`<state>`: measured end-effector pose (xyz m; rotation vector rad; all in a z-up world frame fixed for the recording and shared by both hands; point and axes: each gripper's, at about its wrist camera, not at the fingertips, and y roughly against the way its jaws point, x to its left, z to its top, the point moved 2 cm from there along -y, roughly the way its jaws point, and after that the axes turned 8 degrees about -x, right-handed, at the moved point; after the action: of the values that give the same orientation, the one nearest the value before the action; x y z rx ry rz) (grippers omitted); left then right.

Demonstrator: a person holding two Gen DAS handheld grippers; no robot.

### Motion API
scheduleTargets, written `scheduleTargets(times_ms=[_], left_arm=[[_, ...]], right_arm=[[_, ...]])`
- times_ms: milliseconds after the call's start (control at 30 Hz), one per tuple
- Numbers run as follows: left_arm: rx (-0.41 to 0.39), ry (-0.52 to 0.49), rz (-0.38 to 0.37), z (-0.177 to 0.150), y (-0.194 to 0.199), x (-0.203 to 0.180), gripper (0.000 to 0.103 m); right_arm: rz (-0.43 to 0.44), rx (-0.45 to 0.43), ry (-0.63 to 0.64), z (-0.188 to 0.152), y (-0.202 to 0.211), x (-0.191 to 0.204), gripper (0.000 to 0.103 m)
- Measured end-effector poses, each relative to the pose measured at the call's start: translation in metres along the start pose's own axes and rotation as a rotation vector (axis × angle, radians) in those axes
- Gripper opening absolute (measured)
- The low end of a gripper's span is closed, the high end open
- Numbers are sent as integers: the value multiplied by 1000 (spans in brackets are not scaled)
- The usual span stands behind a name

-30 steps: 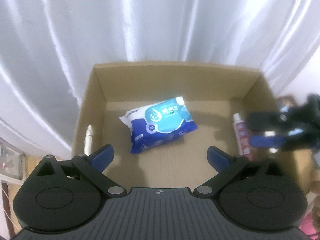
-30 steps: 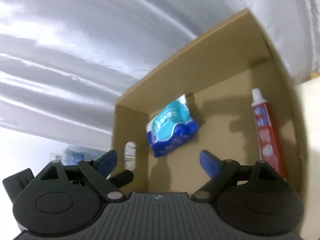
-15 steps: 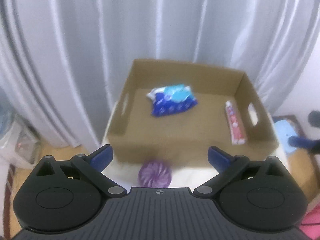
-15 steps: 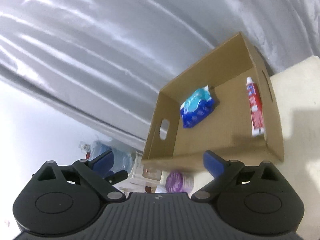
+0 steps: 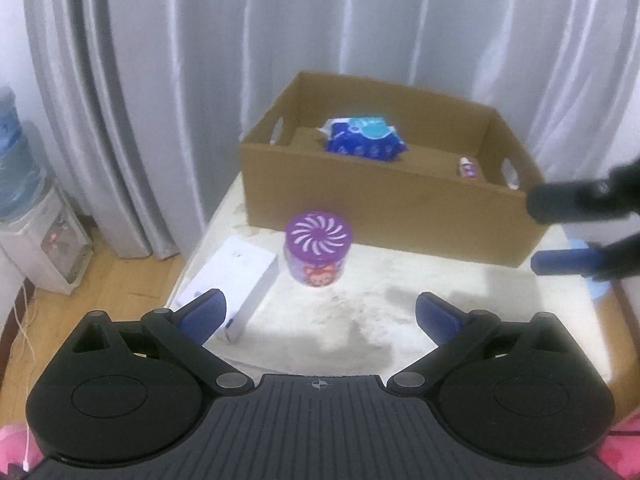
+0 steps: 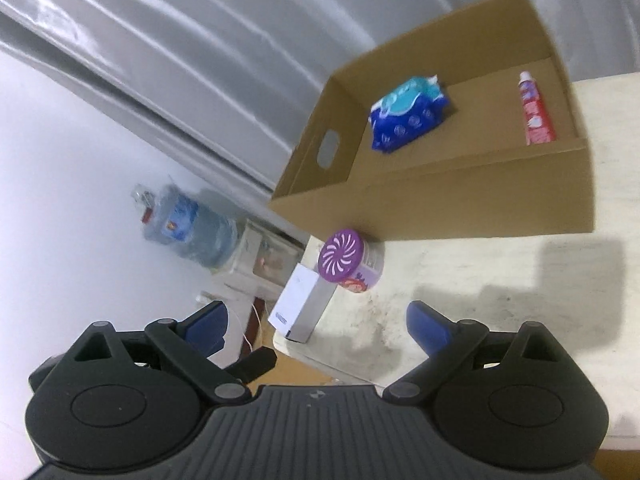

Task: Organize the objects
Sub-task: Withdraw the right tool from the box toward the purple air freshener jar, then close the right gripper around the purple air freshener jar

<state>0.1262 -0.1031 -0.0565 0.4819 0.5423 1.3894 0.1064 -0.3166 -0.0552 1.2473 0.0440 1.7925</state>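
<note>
A brown cardboard box stands at the back of a pale table. Inside lie a blue wipes pack and a red toothpaste tube. In front of the box stands a purple-lidded round jar, with a white carton beside it at the table's left edge. My left gripper is open and empty, short of the jar. My right gripper is open and empty too.
Grey-white curtains hang behind the table. A water dispenser with a blue bottle stands on the wooden floor at the left. Something pink shows at the lower corners of the left wrist view.
Both grippers have pulled back from over the box. The wipes pack and toothpaste tube stay inside; the jar, the white carton and the table front have come into view.
</note>
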Motion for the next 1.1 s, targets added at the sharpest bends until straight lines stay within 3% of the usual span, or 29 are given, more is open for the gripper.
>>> scheduleTargets(times_ms=[333, 567, 867, 1100], left_arm=[[-34, -73, 12, -16, -29, 9, 102], [-38, -171, 0, -15, -62, 5, 100], [-1, -158, -87, -5, -108, 6, 85], [40, -174, -108, -3, -128, 3, 80]], right_arm=[[-43, 69, -37, -5, -67, 3, 96], [-73, 71, -79, 2, -104, -5, 84], [-117, 117, -100, 18, -151, -15, 66], [-139, 128, -110, 21, -169, -23, 57]])
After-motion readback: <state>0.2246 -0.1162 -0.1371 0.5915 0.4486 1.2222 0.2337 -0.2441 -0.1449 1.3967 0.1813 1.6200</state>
